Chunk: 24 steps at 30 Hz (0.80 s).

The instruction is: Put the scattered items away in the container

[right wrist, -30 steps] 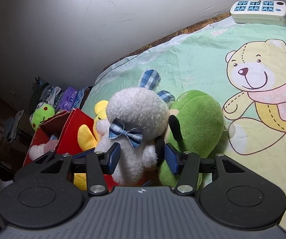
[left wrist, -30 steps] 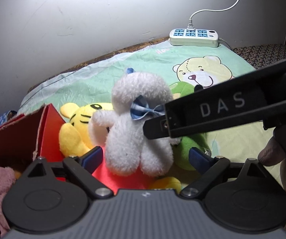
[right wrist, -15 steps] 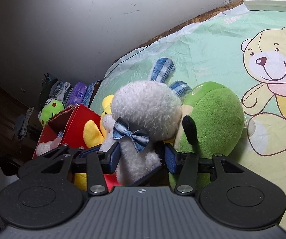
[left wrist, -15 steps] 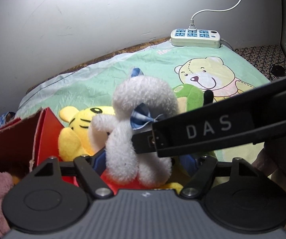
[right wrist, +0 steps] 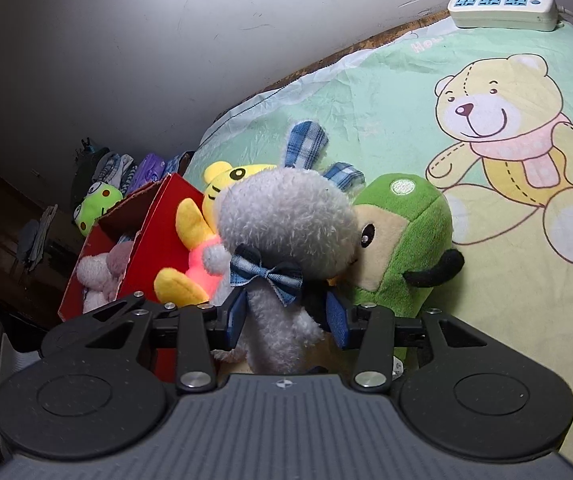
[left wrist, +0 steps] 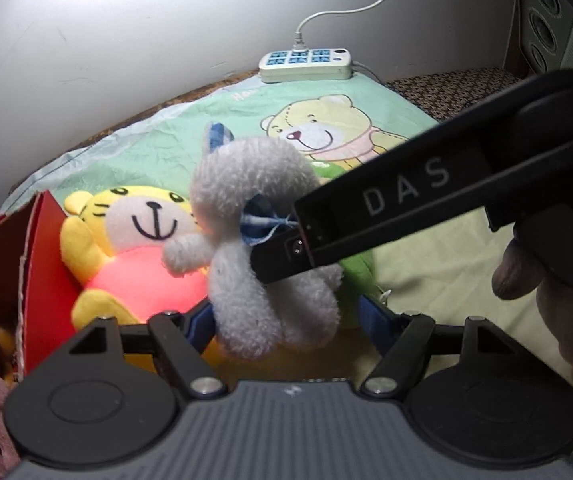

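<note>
Pale green bedsheet (right wrist: 386,92) with a printed cartoon bear covers the surface, running up to a scuffed grey wall at the far side.

Far left is a red cardboard box (right wrist: 154,236) (the container, pretty clearly), with a pink-and-white plush (right wrist: 100,270) already lying inside it. A green frog toy (right wrist: 96,204) pokes up beyond the box's far edge, next to some bundled clothes.

Just right of the box, a yellow tiger plush (left wrist: 134,248) in a pink shirt lies on its back, leaning against the open red flap.

In the middle is the white fluffy bunny plush (right wrist: 290,224) with checked blue ears and a blue bow tie. It sits upright, touching the tiger on its left and a green plush (right wrist: 402,236) on its right. Both tools are on it. The left gripper (left wrist: 282,316) has a blue pad on each side of the bunny's lower body and looks closed on it. The right gripper (right wrist: 284,318) brackets the bunny's torso just under the bow; its jaws are opening, and I can't tell whether the pads press into the fur. From the left wrist view the right tool's black body crosses in from the right, with a person's hand (left wrist: 558,304) holding it.

Far right at the wall edge sits a white power strip (right wrist: 504,8) with blue sockets, cable plugged in.
</note>
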Available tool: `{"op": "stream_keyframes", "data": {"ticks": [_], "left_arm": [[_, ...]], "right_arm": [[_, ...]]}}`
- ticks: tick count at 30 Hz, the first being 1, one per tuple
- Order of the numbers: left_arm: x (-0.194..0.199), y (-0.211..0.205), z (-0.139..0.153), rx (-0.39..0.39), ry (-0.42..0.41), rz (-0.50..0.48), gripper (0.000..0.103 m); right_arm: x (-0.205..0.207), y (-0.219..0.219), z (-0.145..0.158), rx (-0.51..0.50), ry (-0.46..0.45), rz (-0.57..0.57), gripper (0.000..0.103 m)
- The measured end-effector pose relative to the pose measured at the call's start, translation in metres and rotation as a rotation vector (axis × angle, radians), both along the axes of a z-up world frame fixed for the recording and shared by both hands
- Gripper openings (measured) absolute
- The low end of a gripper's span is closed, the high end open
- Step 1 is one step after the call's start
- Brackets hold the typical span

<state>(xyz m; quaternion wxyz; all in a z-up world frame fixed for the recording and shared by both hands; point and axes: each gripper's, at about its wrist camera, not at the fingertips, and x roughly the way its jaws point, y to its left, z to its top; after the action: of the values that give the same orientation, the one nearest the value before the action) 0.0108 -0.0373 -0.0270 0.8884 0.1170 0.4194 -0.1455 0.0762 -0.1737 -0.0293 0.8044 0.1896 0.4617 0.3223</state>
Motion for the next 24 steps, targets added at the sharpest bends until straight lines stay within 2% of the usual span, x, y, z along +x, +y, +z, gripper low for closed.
{"op": "stream_keyframes", "data": {"ticks": [3, 6, 10, 12, 16, 19, 22, 24], "left_arm": [[-0.015, -0.004, -0.005, -0.014, 0.034, -0.040, 0.075], [-0.027, -0.008, -0.010, -0.018, 0.067, -0.095, 0.075], [-0.036, -0.010, -0.015, -0.029, 0.084, -0.123, 0.075], [-0.036, -0.010, -0.012, -0.031, 0.061, -0.122, 0.076], [-0.029, -0.015, -0.002, -0.032, -0.016, -0.140, 0.089], [-0.018, -0.025, 0.001, -0.011, -0.053, -0.175, 0.089], [-0.004, -0.027, -0.002, -0.015, -0.056, -0.179, 0.093], [0.009, -0.023, -0.008, -0.031, -0.025, -0.162, 0.093]], "right_arm": [[-0.018, 0.000, 0.002, -0.043, -0.016, 0.004, 0.052], [-0.036, -0.001, 0.003, -0.081, -0.024, 0.015, 0.061], [-0.054, -0.006, 0.000, -0.137, -0.035, 0.003, 0.061], [-0.056, -0.012, -0.001, -0.133, -0.029, -0.050, 0.061], [-0.053, -0.029, 0.002, -0.089, -0.026, -0.165, 0.061], [-0.050, -0.035, 0.003, -0.115, -0.029, -0.208, 0.061], [-0.047, -0.045, 0.005, -0.093, -0.023, -0.249, 0.061], [-0.045, -0.051, 0.007, -0.077, -0.024, -0.270, 0.061]]}}
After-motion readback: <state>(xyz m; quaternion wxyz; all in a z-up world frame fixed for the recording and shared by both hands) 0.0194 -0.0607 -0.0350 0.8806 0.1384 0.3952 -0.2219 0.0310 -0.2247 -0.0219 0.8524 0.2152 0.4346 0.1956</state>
